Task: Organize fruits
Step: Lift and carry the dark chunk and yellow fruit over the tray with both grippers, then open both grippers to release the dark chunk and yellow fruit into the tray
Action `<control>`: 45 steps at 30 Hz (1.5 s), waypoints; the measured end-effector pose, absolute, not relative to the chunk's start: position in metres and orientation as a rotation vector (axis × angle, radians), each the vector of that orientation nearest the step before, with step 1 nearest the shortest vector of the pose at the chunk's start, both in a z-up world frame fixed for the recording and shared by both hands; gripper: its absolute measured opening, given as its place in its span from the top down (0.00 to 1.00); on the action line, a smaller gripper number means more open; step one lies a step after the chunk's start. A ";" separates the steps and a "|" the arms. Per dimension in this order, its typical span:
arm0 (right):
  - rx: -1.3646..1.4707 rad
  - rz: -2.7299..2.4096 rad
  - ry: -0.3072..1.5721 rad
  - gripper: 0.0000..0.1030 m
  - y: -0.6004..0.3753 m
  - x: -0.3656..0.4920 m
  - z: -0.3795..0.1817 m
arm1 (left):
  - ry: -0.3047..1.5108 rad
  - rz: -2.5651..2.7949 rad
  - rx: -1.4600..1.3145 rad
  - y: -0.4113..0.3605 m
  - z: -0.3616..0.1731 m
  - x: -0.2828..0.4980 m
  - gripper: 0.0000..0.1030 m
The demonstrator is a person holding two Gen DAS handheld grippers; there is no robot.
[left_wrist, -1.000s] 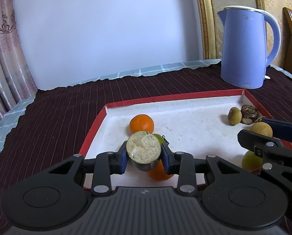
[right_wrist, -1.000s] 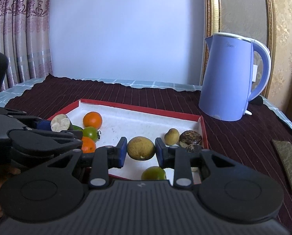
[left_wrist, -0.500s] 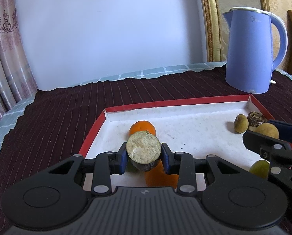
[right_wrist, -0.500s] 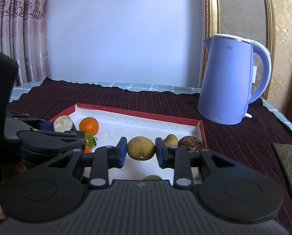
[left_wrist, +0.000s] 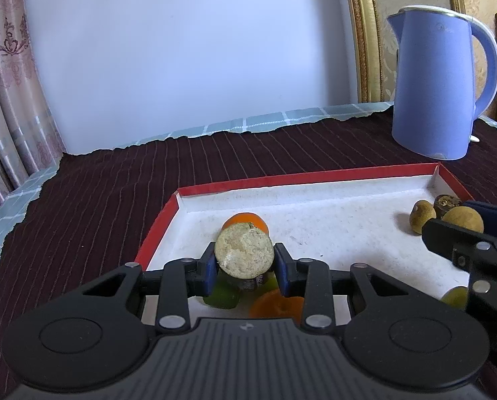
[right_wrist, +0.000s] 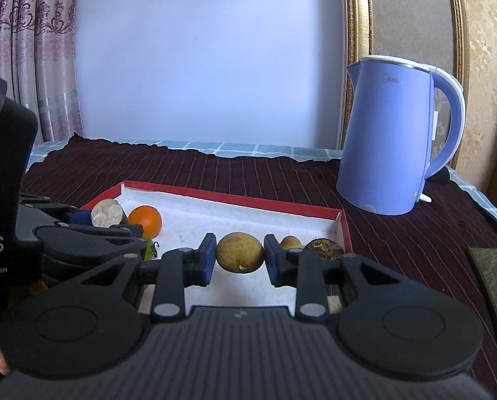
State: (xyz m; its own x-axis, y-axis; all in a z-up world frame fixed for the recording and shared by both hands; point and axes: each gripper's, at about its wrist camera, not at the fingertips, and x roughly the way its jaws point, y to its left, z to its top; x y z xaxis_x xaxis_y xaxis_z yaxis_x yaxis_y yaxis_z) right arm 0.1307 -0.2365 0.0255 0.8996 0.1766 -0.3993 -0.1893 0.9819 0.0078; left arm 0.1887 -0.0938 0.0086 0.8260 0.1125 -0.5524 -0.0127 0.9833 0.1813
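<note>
Both grippers hold one fruit each above the red-edged tray.

In the left wrist view, the left gripper point(left_wrist: 244, 264) hides most of the fruits under it: only a piece of a green fruit point(left_wrist: 222, 295) at 7 o'clock and of an orange point(left_wrist: 275, 305) at 5 o'clock can be seen, and a second orange point(left_wrist: 245, 220) shows only its top, behind the held fruit. Its jaws are closed on a cut brown fruit point(left_wrist: 244, 255), pale flat face to the camera, which sits exactly between the blue pads. The right gripper point(right_wrist: 238, 259) has its jaws closed on a round tan fruit point(right_wrist: 239, 252), centred between the pads, over the white floor of the tray point(right_wrist: 235, 198). At 1 o'clock from it, a small tan fruit point(right_wrist: 290, 242) and a dark wrinkled fruit point(right_wrist: 323, 248) lie in the tray corner, partly covered by the right pad. A blue kettle point(right_wrist: 393, 140) stands on the table behind the tray.
</note>
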 end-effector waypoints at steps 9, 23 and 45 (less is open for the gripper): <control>-0.017 0.184 0.423 0.72 -0.239 0.142 0.025 | 0.602 0.077 0.174 -0.095 0.007 0.199 0.67; -0.015 0.162 0.432 0.72 -0.239 0.157 0.022 | 0.595 0.085 0.173 -0.097 0.006 0.212 0.67; -0.010 0.104 0.452 0.71 -0.239 0.193 0.015 | 0.592 0.096 0.173 -0.096 0.002 0.219 0.67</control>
